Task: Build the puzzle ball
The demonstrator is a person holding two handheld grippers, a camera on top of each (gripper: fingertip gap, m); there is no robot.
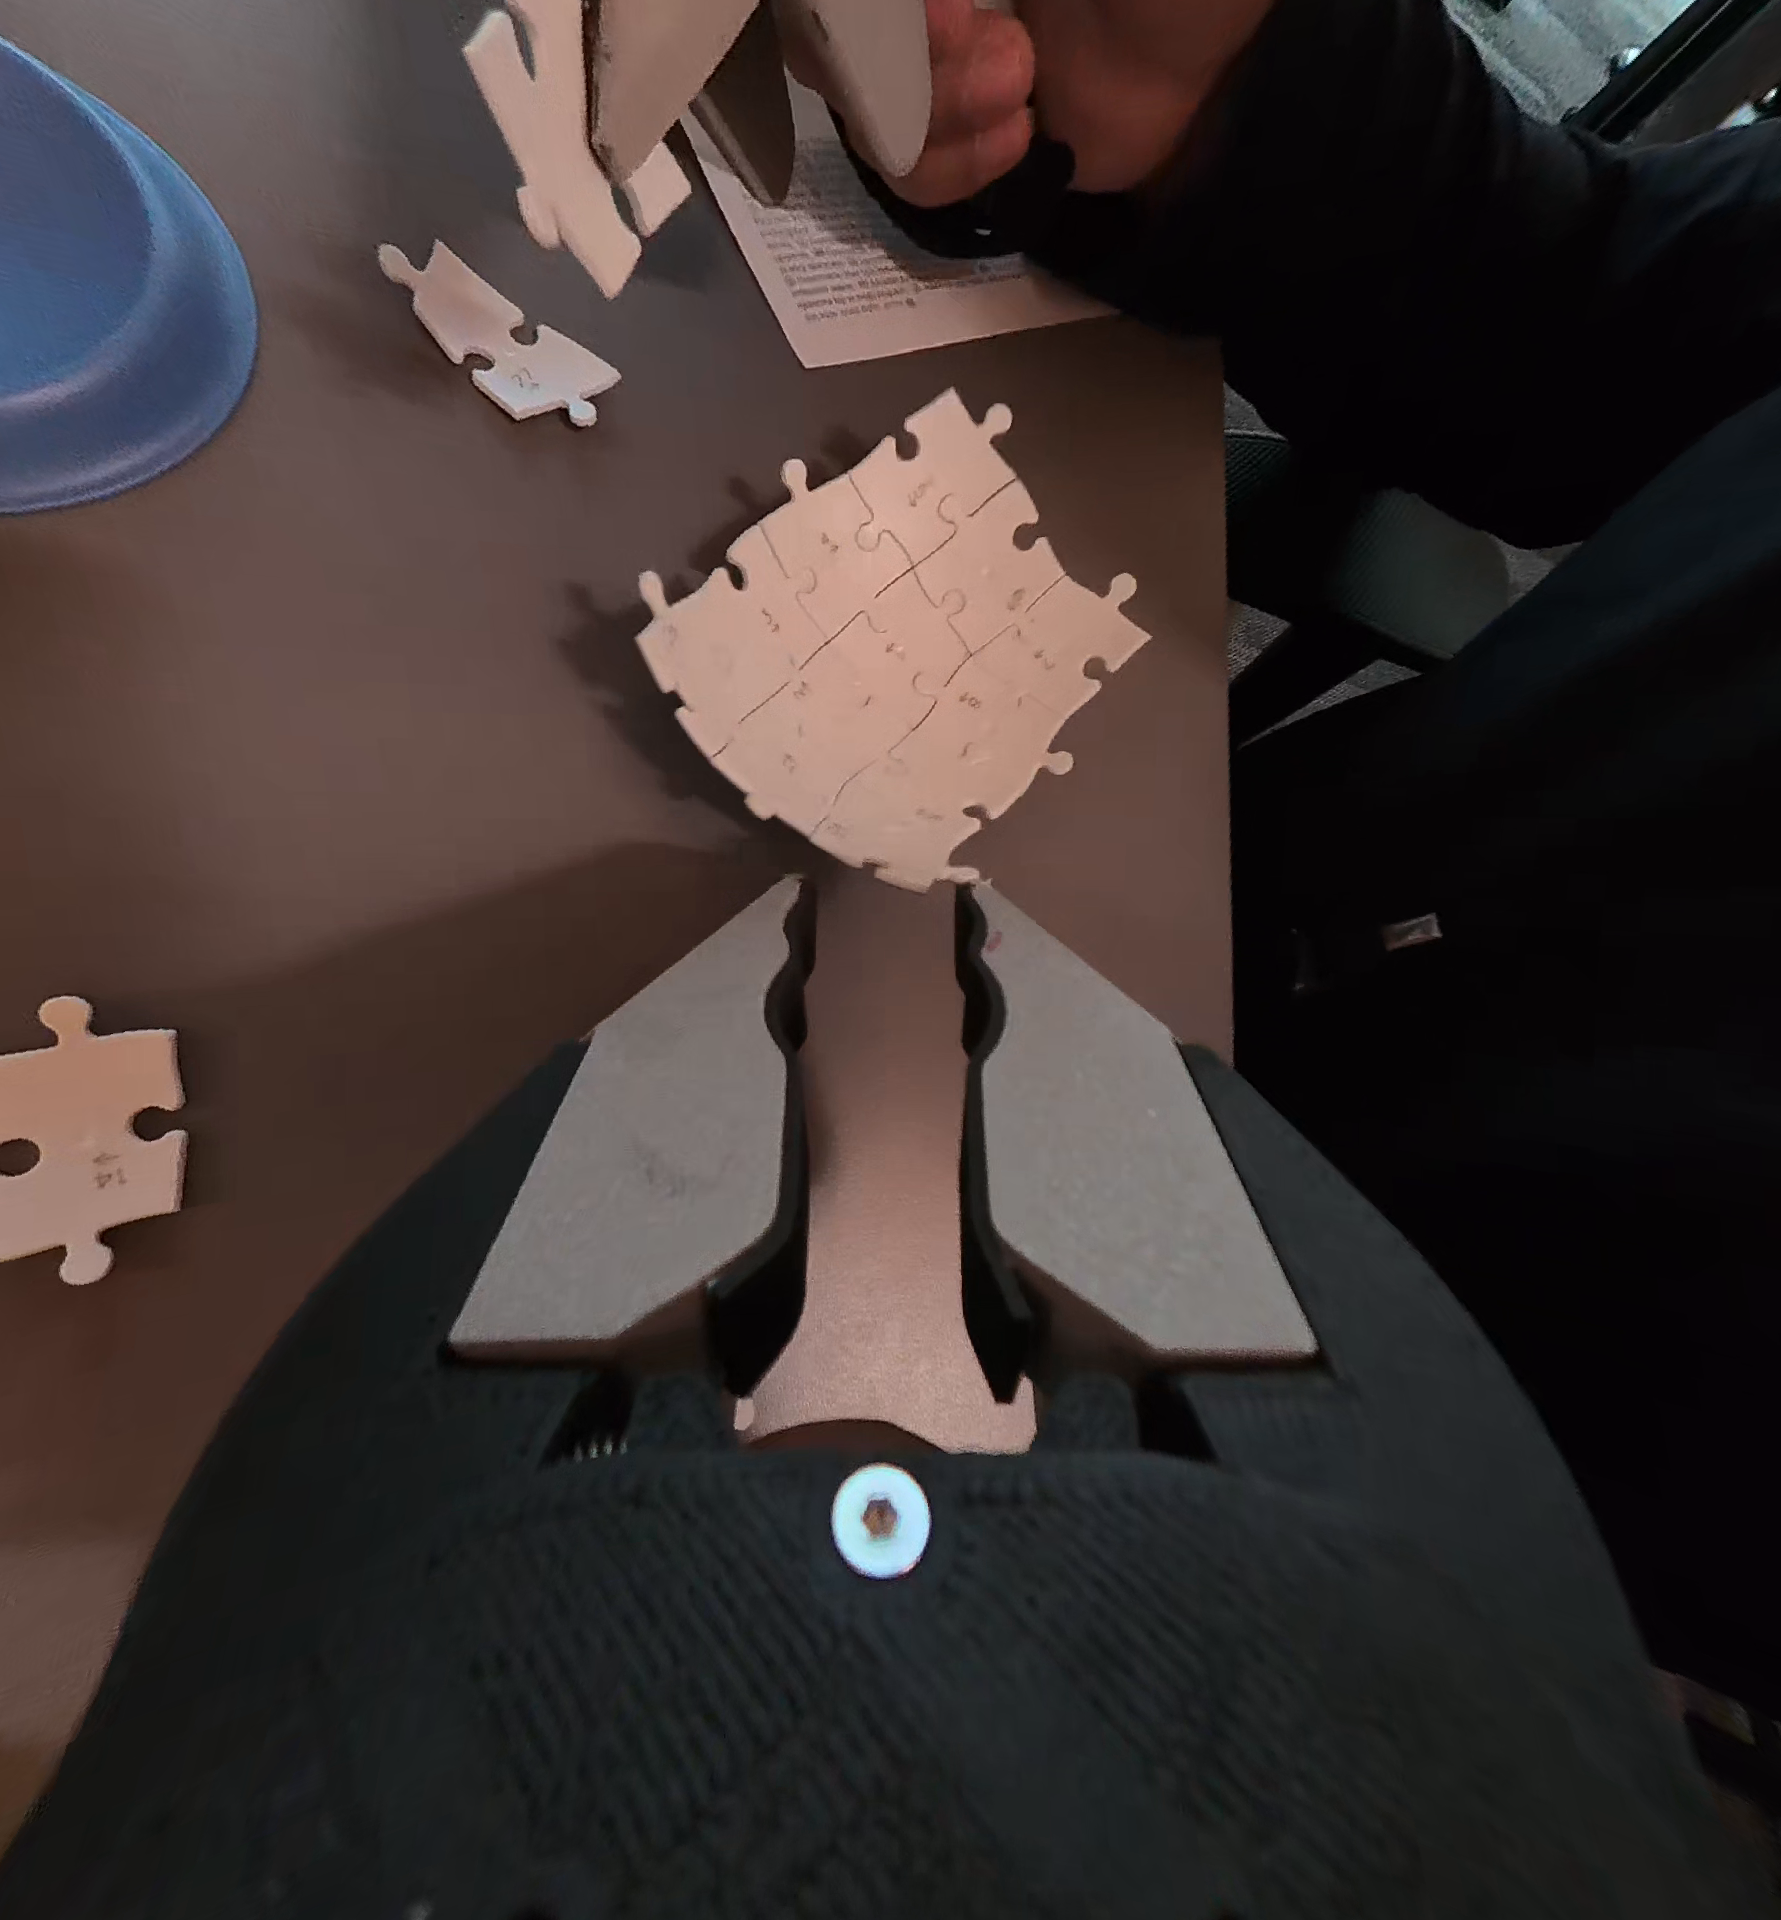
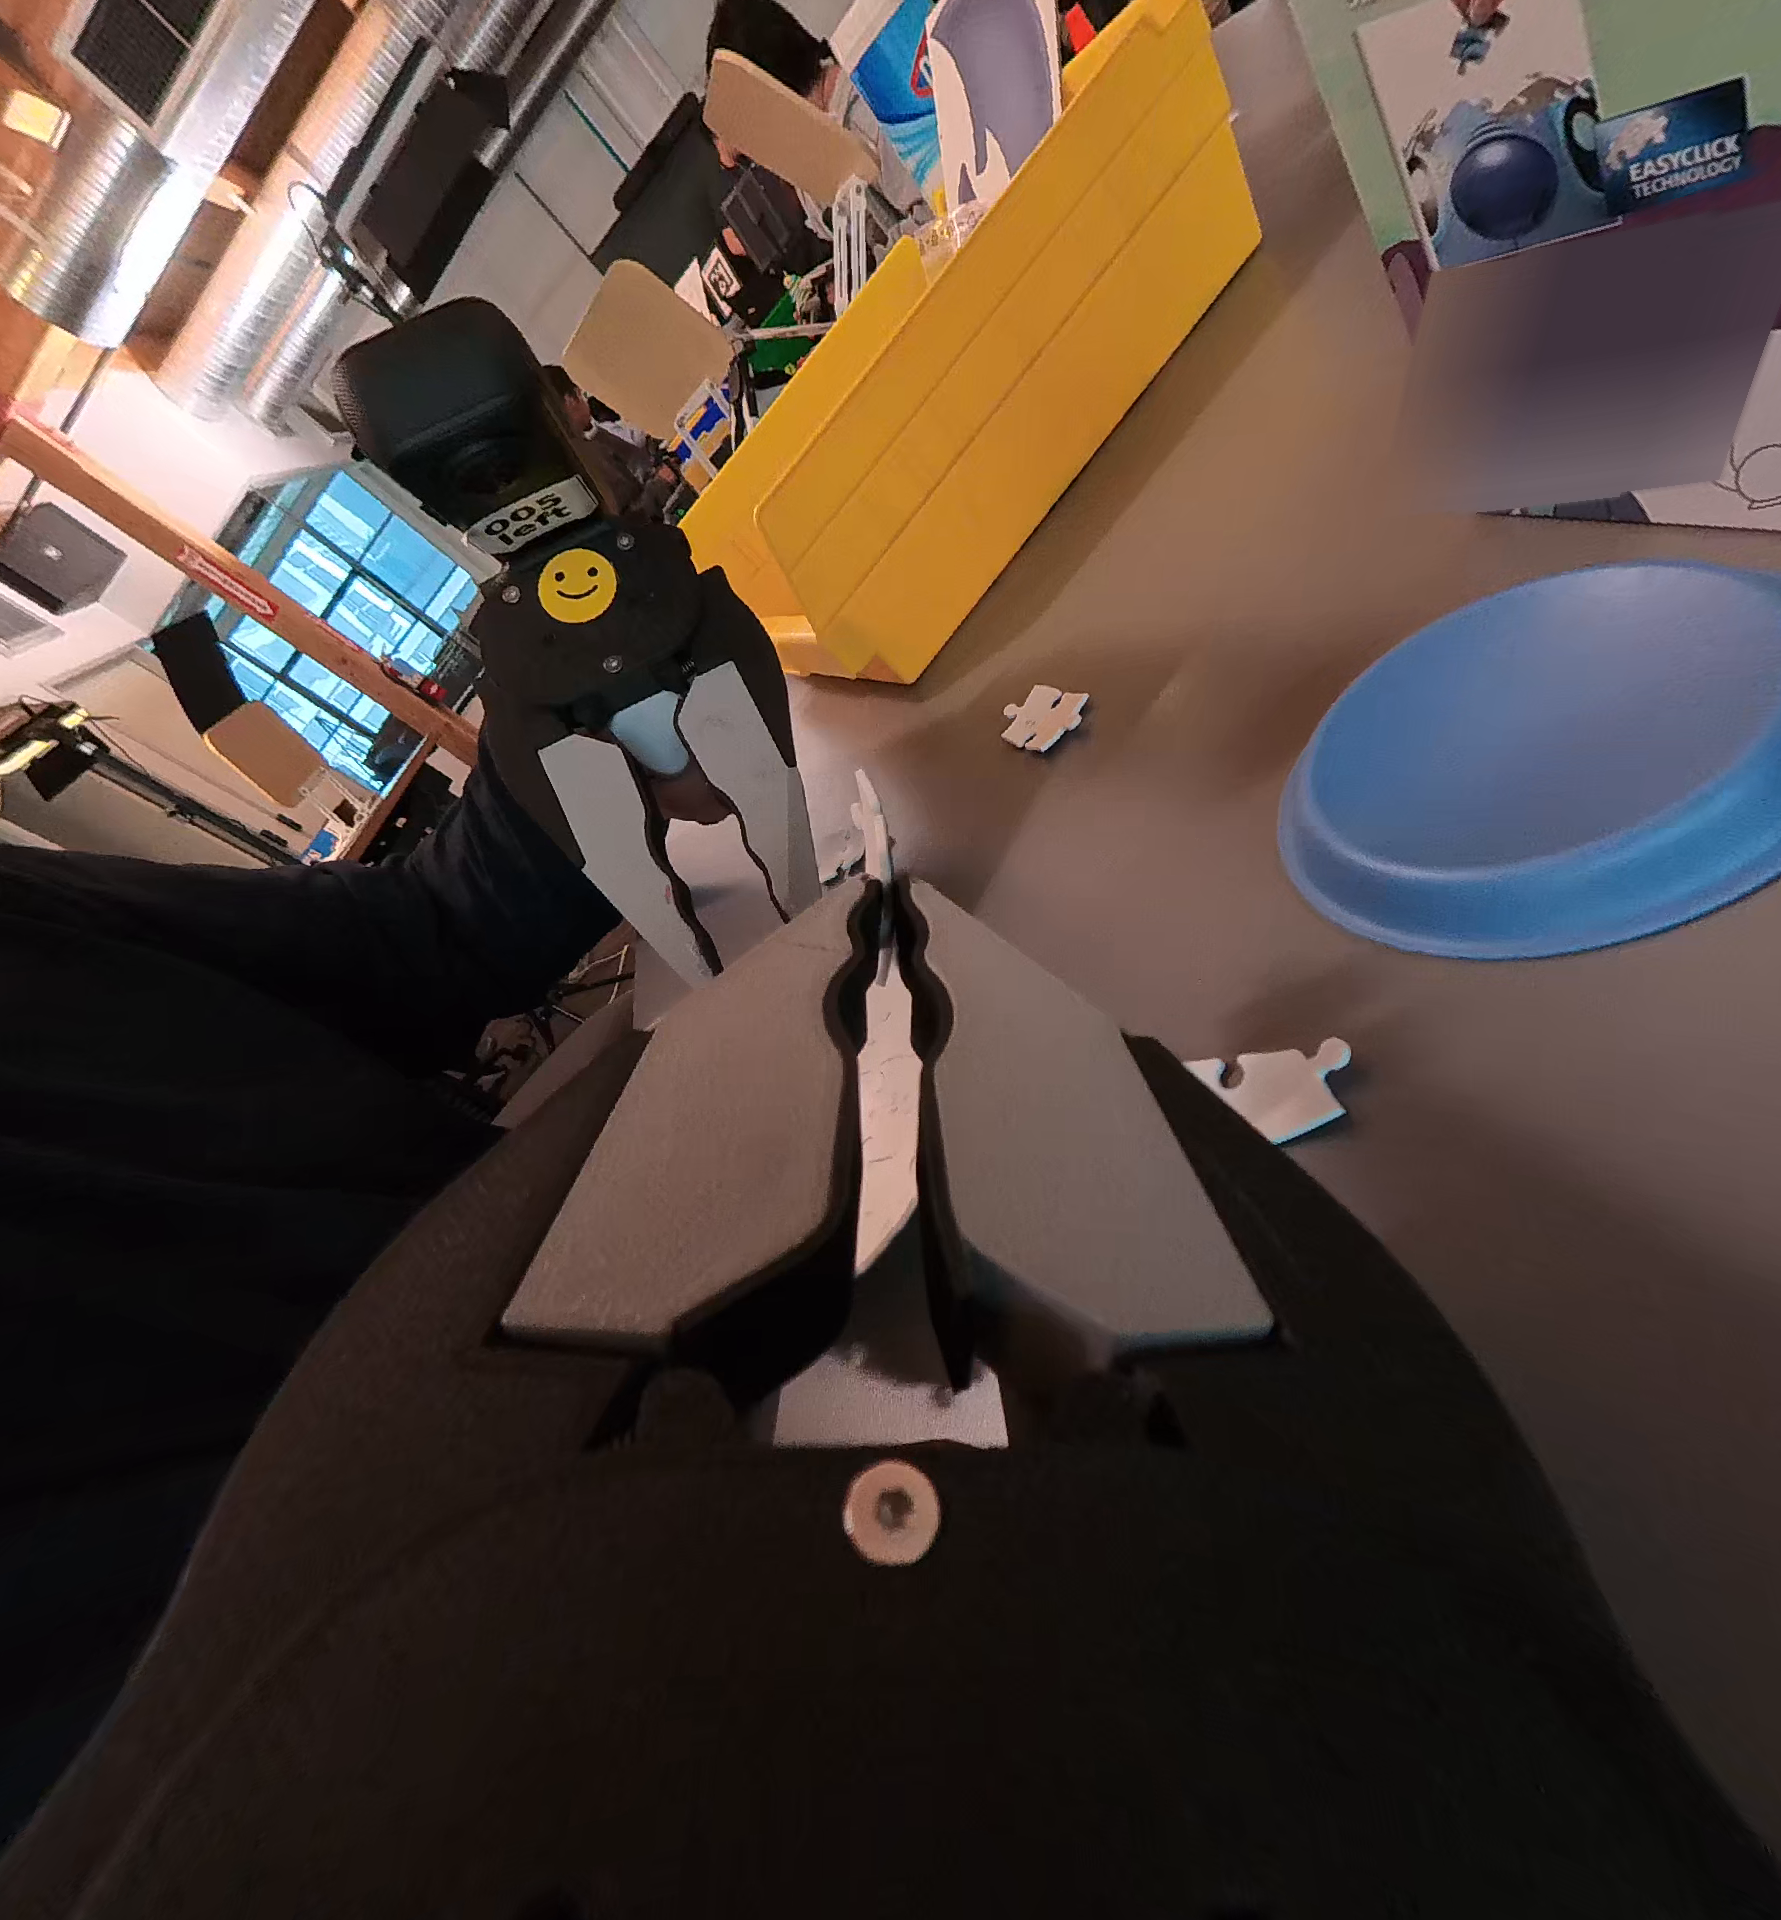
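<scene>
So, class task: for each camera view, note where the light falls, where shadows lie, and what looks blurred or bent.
Left wrist view: warm light on the curved white assembled puzzle sheet, its shadow cast leftwards on the dark brown table; the round blue plastic dish is soft at the frame edge. Right wrist view: the yellow plastic bin leans with wide-angle bending; a laid-over mosaic patch covers part of the printed puzzle box.

This is an open lab or workshop: silver ventilation ducts run overhead past brick walls. Behind the brown desk sit yellow storage bins, monitors and cluttered workbenches.
</scene>
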